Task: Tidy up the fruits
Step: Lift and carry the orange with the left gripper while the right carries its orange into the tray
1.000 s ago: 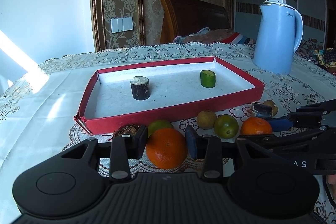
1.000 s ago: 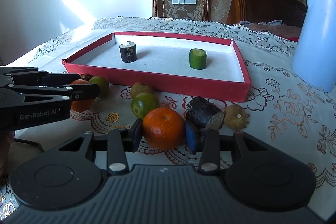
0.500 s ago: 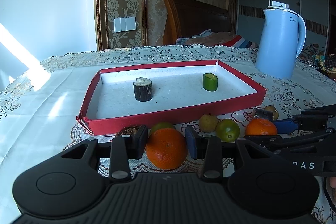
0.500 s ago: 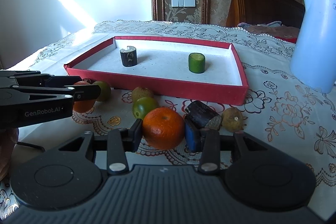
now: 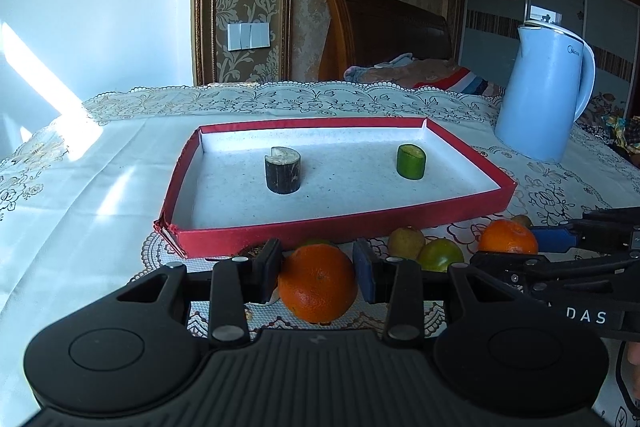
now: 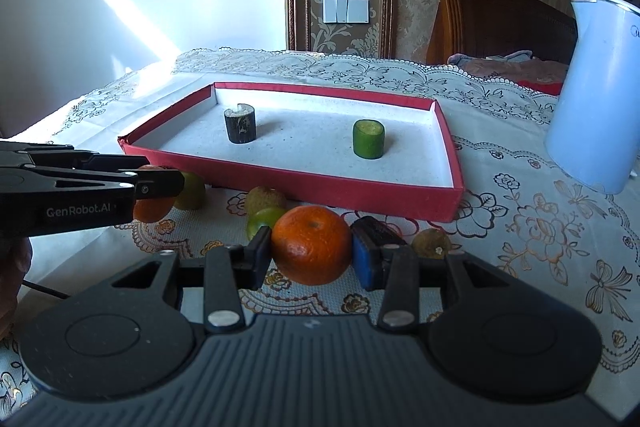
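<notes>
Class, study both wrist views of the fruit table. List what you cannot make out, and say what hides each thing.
- Left wrist view: the dark piece beside the small brown fruit is hidden by the right gripper and its orange.
- Right wrist view: the kettle is cut off by the frame edge.
- Right wrist view: the dark piece behind the blue pad is mostly covered.
- Both views: what the dark cylinder and green cylinder in the red tray are made of is unclear.

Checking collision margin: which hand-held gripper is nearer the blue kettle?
Right. The right hand-held gripper is by the right end of the tray, kettle just beyond; the left hand-held gripper is by its left end, farther off.
</notes>
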The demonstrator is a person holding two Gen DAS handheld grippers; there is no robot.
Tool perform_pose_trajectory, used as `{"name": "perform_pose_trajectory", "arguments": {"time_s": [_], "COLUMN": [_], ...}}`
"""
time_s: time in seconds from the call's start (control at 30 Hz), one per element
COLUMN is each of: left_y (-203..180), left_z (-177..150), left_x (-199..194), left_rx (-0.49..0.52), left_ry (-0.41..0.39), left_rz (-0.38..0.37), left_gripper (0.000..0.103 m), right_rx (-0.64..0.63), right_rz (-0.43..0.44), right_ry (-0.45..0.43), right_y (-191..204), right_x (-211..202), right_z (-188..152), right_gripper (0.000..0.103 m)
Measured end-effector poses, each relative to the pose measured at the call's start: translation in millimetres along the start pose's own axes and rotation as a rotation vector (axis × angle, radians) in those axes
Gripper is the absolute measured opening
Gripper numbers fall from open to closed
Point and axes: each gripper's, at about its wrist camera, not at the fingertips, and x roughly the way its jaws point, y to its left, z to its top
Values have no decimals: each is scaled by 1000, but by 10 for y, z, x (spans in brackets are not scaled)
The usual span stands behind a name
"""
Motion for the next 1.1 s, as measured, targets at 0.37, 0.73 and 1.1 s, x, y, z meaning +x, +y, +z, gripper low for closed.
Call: {"name": "perform_pose_trajectory", "arguments": {"time_s": [0.37, 0.73, 1.1], "left_y": [15, 65, 177], "left_z": [61, 264, -19], "left_x": [-4, -54, -228], "left_rx": [-17, -35, -31], "left_ry": [15, -1, 57], "left_rz": [34, 72, 8], "left_gripper": [39, 36, 37], "right_rx": [18, 39, 70], "right_rz": [-2, -39, -34], "right_ry": [-8, -52, -42], "right_y": [-30, -129, -190], "right_x": [-4, 8, 184], "right_z": [19, 211, 228], "right_gripper": [39, 39, 39]}}
